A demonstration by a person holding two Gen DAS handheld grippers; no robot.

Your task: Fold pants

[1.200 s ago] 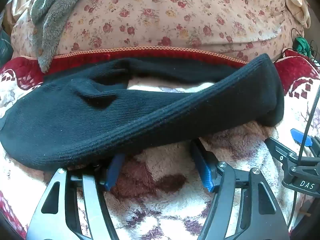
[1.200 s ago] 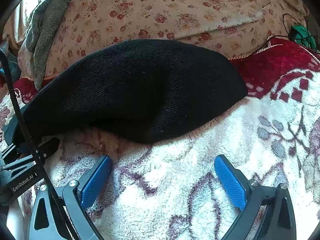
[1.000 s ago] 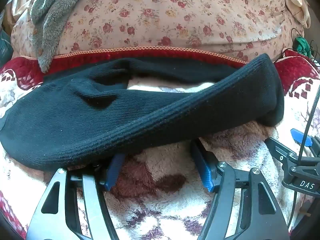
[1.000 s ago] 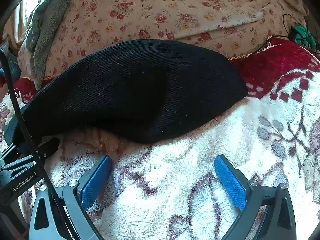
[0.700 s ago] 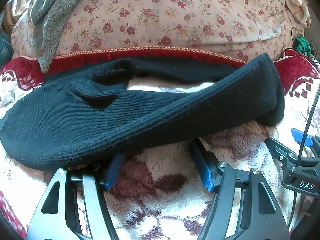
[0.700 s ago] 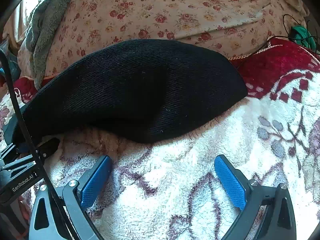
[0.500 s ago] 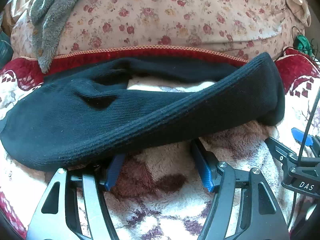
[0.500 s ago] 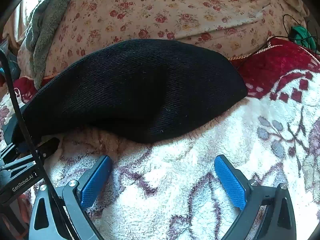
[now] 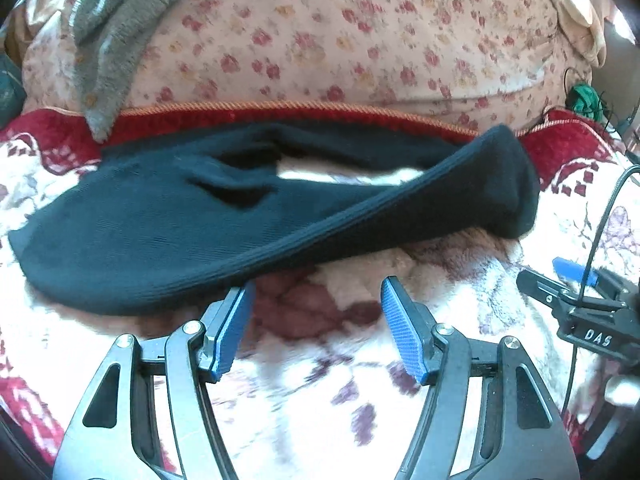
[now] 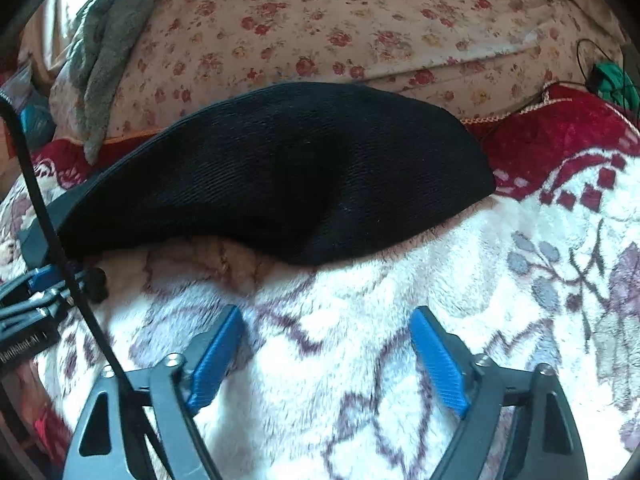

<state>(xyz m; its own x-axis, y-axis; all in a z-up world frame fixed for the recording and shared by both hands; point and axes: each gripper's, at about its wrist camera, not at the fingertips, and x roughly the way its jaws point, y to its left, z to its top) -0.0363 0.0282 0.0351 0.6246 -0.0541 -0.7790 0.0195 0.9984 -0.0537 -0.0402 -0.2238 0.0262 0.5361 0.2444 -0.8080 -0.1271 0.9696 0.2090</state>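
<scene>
1. Step: between folds, I think. The black pants [image 9: 256, 220] lie in a loose bundle on the fleece blanket [image 9: 460, 264], far edge against the blanket's red border [image 9: 280, 114] below the flowered quilt [image 9: 320, 40]. Not flat: one band arches over a gap that shows white blanket.
2. Left gripper [image 9: 316, 320]: jaws wide apart, nothing between them, just short of the pants' near hem, over bare blanket.
3. Right gripper [image 10: 326, 354]: jaws closing, nothing between them but blanket; it sits near the pants' near edge, not touching.
4. So neither tool has cloth. The pants are free.
5. Next move, my read: each gripper has to go forward to the near hem, get one pad under the edge and pinch, then carry that edge up and over toward the red border. The thick ribbed hem looks like the best bite; the fleece underneath may snag in the pinch.
6. Versus a second ago: the left gripper's pad tips were tucked under the near hem; now they are clear of it and the view is pulled back and up. Same jaw gap.
7. Right side: jaws are visibly narrower than before, position about the same. The pants look unmoved.
</scene>
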